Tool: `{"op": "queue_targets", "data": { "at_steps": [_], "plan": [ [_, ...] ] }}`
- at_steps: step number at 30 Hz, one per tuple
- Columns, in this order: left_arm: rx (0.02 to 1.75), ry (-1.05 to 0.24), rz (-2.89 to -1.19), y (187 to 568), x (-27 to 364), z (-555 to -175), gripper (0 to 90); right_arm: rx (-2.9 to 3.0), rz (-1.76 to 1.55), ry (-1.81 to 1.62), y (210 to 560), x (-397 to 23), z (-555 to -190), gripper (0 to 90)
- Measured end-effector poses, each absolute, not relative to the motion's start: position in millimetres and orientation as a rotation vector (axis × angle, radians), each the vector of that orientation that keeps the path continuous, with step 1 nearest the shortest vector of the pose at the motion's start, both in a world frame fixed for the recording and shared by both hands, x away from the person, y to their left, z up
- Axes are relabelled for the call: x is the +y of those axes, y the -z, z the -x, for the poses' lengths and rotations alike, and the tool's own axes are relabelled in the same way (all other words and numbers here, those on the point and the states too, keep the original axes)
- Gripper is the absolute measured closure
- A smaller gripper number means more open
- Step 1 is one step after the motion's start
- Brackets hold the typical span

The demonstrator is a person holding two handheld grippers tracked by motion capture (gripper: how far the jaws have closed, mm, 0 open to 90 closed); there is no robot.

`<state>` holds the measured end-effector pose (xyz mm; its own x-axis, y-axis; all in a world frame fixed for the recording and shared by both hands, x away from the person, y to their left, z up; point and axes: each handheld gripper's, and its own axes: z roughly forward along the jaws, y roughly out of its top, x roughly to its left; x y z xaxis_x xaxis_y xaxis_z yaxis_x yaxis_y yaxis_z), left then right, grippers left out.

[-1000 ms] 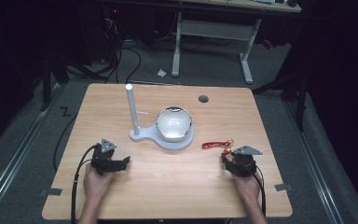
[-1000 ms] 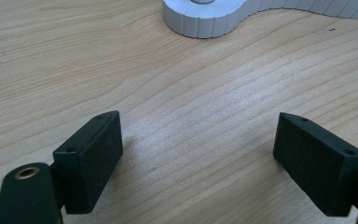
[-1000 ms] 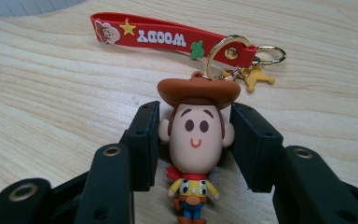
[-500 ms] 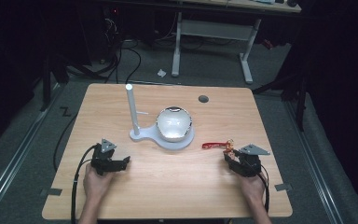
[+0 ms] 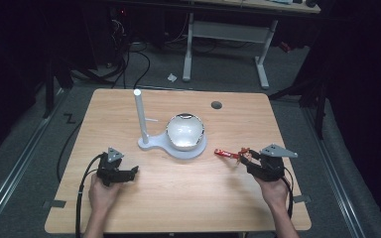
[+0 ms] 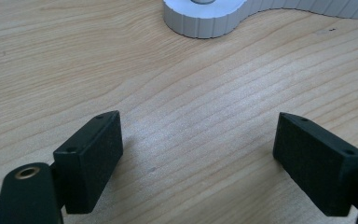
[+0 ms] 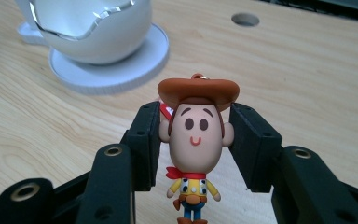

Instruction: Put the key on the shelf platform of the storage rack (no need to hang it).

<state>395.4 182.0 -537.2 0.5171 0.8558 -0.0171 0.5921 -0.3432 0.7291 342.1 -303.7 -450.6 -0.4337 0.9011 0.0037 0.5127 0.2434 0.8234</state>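
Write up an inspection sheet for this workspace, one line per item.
Surface: wooden table, one round hole near the far edge.
Job's things: white stand with post and egg-shaped shell; cowboy figure with red strap.
Clutter: nothing seen on the table.
Grippers: left gripper open over bare wood; right gripper shut on the figure's head.
Cables: one trails from each gripper.
Surroundings: dark floor, desk frame, scrap of paper.
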Motion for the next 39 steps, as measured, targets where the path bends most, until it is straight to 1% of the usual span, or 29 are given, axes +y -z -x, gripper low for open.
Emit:
{"op": "queue_targets", "data": {
  "at_steps": [1,6,13,20,39],
  "plan": [
    [1.175,-0.488,-2.066,537,182,-395,16.2,2.044,-1.287,-1.076,451,-304,-342,55.7],
    [1.175,-0.488,-2.066,537,182,-395,16.3,2.045,-1.214,-1.119,423,-300,-340,55.7],
    [1.176,-0.488,-2.066,537,182,-395,16.2,2.041,-1.143,-1.155,397,-296,-338,55.7],
    [1.175,-0.488,-2.066,537,182,-395,16.3,2.053,-1.112,-1.178,387,-291,-336,55.8],
    [1.176,-0.489,-2.066,537,182,-395,16.3,2.103,-0.996,-1.283,356,-268,-347,55.8]
  ]
}}
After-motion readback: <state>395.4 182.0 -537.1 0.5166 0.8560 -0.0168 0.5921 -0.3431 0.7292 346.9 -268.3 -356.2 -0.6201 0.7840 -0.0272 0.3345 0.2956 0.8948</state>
